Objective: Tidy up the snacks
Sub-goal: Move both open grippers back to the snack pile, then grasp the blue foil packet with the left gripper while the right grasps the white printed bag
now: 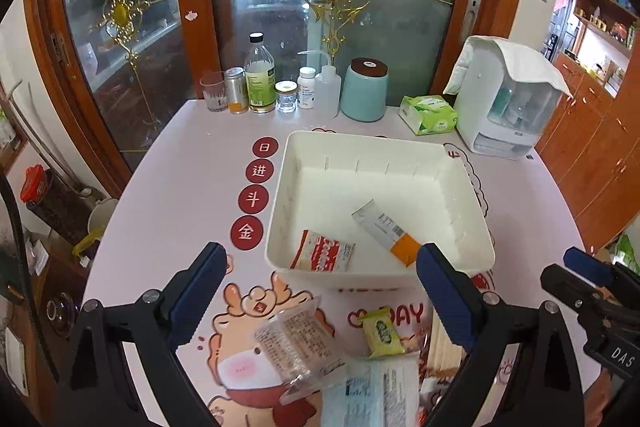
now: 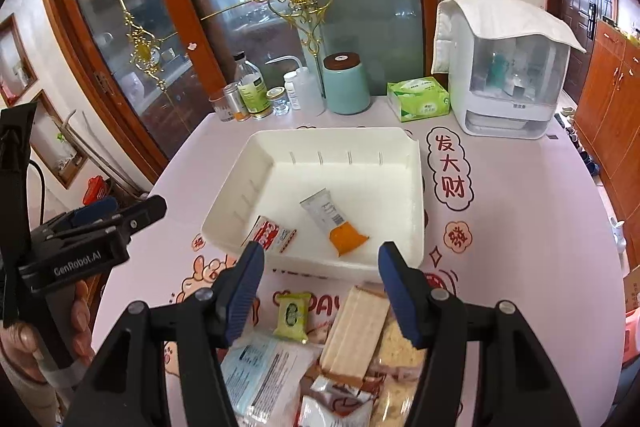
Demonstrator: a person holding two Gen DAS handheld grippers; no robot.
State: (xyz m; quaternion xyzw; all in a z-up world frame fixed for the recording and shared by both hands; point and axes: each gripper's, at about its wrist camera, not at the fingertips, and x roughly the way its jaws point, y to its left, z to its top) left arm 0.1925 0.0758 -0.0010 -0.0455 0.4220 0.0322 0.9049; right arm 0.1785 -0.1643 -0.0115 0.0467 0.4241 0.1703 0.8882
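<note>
The white bin (image 2: 404, 163) holds two snacks: a red-and-white packet (image 2: 274, 234) at its near left wall and a grey-and-orange sachet (image 2: 334, 223) nearer the middle. Loose snacks lie on the table in front of it, with the small green packet (image 2: 293, 315) and the tan wafer pack (image 2: 354, 333) below the right gripper (image 2: 320, 287), whose jaws gape wide, holding nothing. The left gripper (image 1: 320, 291) is likewise spread and empty over a clear packet (image 1: 298, 351).

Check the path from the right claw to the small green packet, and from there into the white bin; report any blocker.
Nothing visible blocks either leg. The right claw hangs open, and the small green packet lies uncovered beside the other snacks. Only the white bin's near wall must be cleared.
</note>
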